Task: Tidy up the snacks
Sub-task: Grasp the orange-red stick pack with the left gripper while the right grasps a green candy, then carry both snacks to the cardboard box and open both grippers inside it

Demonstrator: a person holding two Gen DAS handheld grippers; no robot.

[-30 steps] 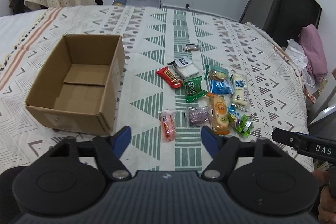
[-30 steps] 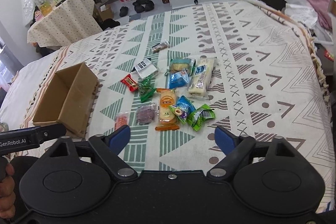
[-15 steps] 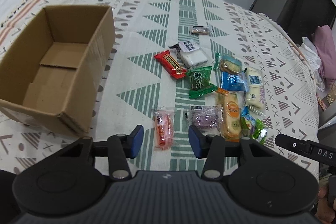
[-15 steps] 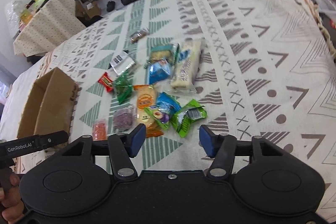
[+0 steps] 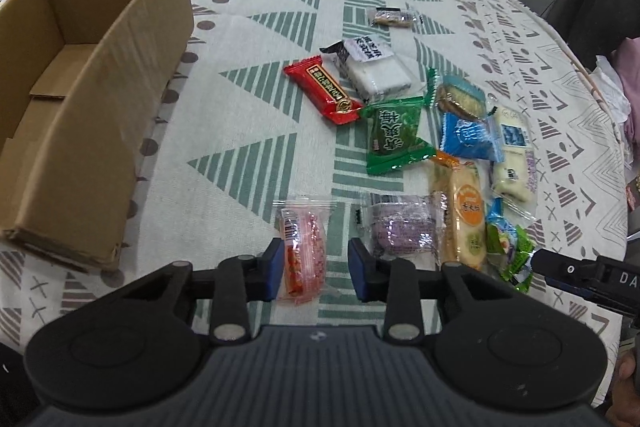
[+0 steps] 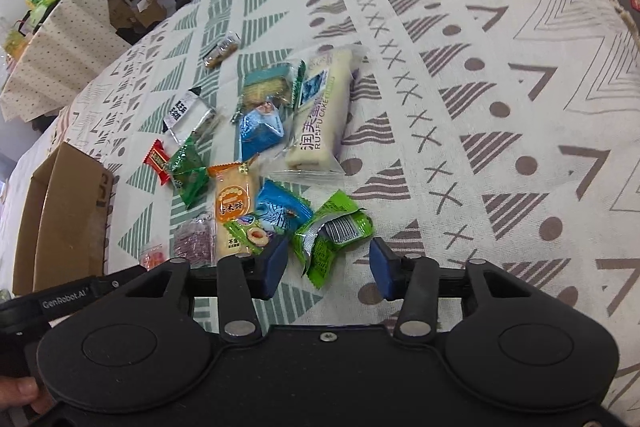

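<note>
Several wrapped snacks lie on a patterned cloth. In the left wrist view my left gripper [image 5: 316, 269] is low over a clear packet with orange pieces [image 5: 303, 251]; the packet's near end lies between the closing jaws, and the left pad is at its edge. An open cardboard box [image 5: 132, 99] stands to the left. In the right wrist view my right gripper [image 6: 328, 269] hovers over a bright green packet [image 6: 332, 233], jaws closing, with the packet's near end between the pads and a gap on the right side.
Other snacks: a red bar [image 5: 324, 89], a dark green packet [image 5: 394, 133], a purple packet [image 5: 404, 229], an orange-labelled cracker pack [image 5: 466, 215], a blue packet [image 6: 260, 129], a long white cake roll [image 6: 320, 115]. Bare cloth [image 6: 500, 107] lies to the right.
Both grippers have dropped toward the cloth and narrowed their jaws. The left now straddles the orange packet; the right straddles the bright green packet.
</note>
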